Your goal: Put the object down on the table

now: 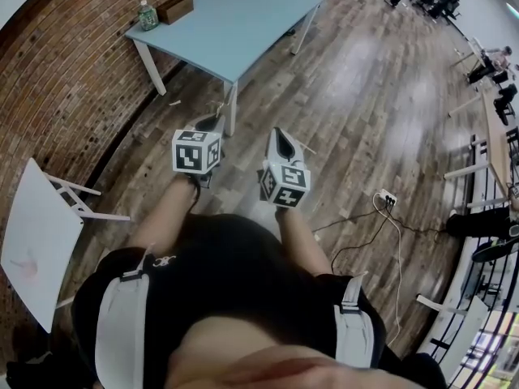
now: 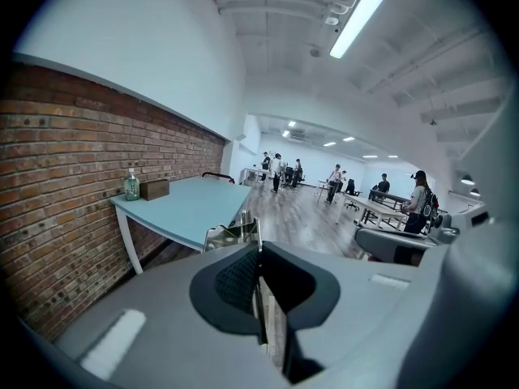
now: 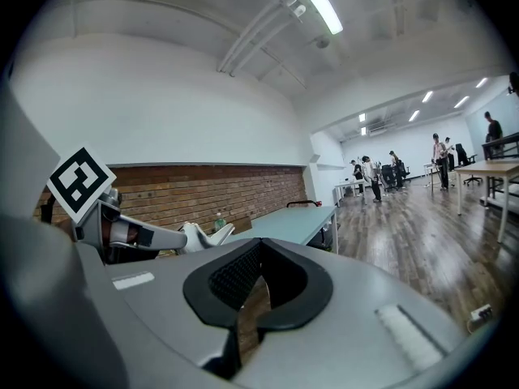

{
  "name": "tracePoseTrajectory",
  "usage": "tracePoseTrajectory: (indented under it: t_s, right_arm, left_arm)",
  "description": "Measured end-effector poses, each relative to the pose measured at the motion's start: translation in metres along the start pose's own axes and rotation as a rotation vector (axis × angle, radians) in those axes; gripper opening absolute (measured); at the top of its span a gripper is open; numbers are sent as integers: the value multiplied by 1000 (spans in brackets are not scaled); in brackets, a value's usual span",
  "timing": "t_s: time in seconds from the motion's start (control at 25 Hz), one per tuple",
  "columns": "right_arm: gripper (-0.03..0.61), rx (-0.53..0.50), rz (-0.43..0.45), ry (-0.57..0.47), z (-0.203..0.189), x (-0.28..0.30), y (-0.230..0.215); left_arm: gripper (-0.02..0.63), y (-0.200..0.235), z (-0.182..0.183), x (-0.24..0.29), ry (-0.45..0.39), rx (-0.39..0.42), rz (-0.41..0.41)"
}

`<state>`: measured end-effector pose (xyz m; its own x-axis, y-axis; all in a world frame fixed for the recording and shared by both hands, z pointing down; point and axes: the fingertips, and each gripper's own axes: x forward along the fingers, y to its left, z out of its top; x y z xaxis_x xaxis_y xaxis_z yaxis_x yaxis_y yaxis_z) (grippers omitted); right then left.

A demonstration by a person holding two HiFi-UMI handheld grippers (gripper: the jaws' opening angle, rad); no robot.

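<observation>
Left hand-held gripper (image 2: pixel 258 245) has its jaws squeezed together on a small shiny object (image 2: pixel 233 233) that pokes out at the tips. It looks glassy or metallic, and I can't make out what it actually is. Right hand-held gripper (image 3: pixel 258 246) is closed too, with nothing between its pads. The two are held side by side in front of the person, just beside each other but not touching.

The object is up in the air over the wood floor (image 1: pixel 365 112), short of the near corner of the light blue tabletop (image 1: pixel 243 14). Most of that tabletop is bare, so there's loads of open surface along the near edge and the middle. The only stuff on it is a green bottle (image 1: pixel 147 14) and a brown box (image 1: pixel 175 8), next to each other at the far corner by the brick wall (image 1: pixel 73 79).

A white table (image 1: pixel 36 233) sits off to the left against the wall. A power strip (image 1: pixel 387 198) with its cable lies on the floor to the right, well apart from both grippers. People and desks are way in the back.
</observation>
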<state>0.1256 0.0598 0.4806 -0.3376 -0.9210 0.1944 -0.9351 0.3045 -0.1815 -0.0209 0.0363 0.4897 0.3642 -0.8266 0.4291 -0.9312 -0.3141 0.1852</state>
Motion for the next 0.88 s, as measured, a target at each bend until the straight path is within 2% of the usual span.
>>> tracePoseTrajectory:
  t_s: [0.52,0.88]
  right_arm:
    - [15,-11,19,38,-5,43,-10]
    - [15,-16,-22,44,-1,105,-34]
  left_arm:
    - [8,18,5,45,22,-22,7]
    - [8,35,26,112,31,-10,-54]
